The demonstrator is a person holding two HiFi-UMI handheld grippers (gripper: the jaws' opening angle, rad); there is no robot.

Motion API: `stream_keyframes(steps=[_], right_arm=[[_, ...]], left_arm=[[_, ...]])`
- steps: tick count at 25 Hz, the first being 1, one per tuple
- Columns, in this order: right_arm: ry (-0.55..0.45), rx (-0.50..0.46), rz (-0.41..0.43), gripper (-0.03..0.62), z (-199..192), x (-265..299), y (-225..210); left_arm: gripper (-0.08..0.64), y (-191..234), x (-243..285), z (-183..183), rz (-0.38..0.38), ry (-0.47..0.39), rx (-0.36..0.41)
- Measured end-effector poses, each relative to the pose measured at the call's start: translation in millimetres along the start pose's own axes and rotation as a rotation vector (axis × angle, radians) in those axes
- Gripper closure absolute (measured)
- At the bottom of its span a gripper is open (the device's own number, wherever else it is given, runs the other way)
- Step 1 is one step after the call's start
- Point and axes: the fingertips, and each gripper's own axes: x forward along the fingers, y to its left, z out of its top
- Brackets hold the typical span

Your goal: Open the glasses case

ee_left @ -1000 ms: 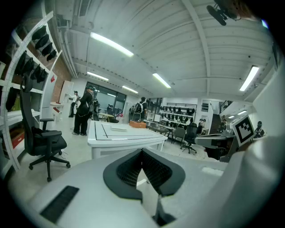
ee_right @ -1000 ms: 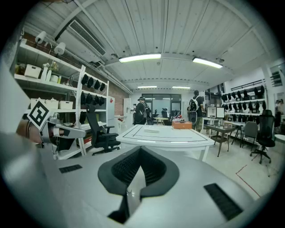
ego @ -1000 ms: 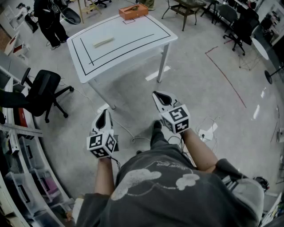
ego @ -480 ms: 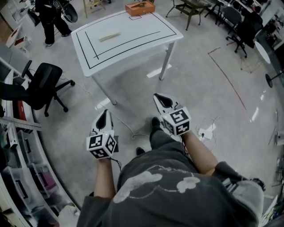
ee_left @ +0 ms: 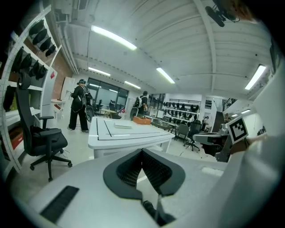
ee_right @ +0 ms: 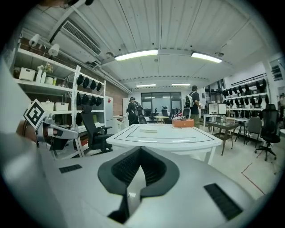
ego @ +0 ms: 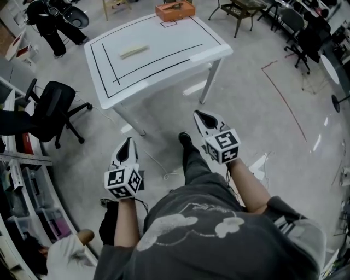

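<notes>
**Opening not yet begun**

The pale glasses case (ego: 134, 51) lies on the white table (ego: 164, 38), apparently closed and well apart from the person. The left tongs (ego: 127, 142) and right tongs (ego: 201, 116) are both pressed together, holding nothing. Reaching, steadying and opening all remain.

One left claw (ego: 127, 143), one right claw (ego: 200, 117), one white table (ego: 164, 44), one pale glasses case (ego: 134, 51), one orange box (ego: 175, 10)

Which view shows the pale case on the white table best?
Head view: it looks down on the case, showing its whole long outline on the table. Both gripper views catch it nearly edge-on and far off, only a thin pale sliver.
</notes>
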Motion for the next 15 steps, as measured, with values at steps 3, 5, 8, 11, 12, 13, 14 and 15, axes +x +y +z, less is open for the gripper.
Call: stream_keyframes(steps=[3,5,8,11,12,13,14,15], right_arm=[[-0.008,0.001,0.017,0.592,15,47,-41],[-0.015,0.006,0.025,0.592,30,82,-73],[-0.005,0.014,0.075,0.592,44,129,-107],[0.013,0.011,0.12,0.592,54,175,-140],[0.016,0.013,0.132,0.592,58,189,-150],[0.019,0.016,0.143,0.592,61,204,-160],[0.022,0.019,0.156,0.592,64,218,-169],[0.028,0.019,0.172,0.592,67,232,-176]], left_arm=[[0.558,11,49,22,0.025,-0.006,0.013],[0.558,15,86,37,0.04,0.0,0.016],[0.558,20,131,51,0.079,0.031,0.023],[0.558,26,178,67,0.116,0.052,0.023],[0.558,29,194,71,0.127,0.056,0.019],[0.558,32,209,76,0.137,0.061,0.016],[0.558,35,224,81,0.148,0.067,0.017],[0.558,39,238,87,0.158,0.071,0.02]])
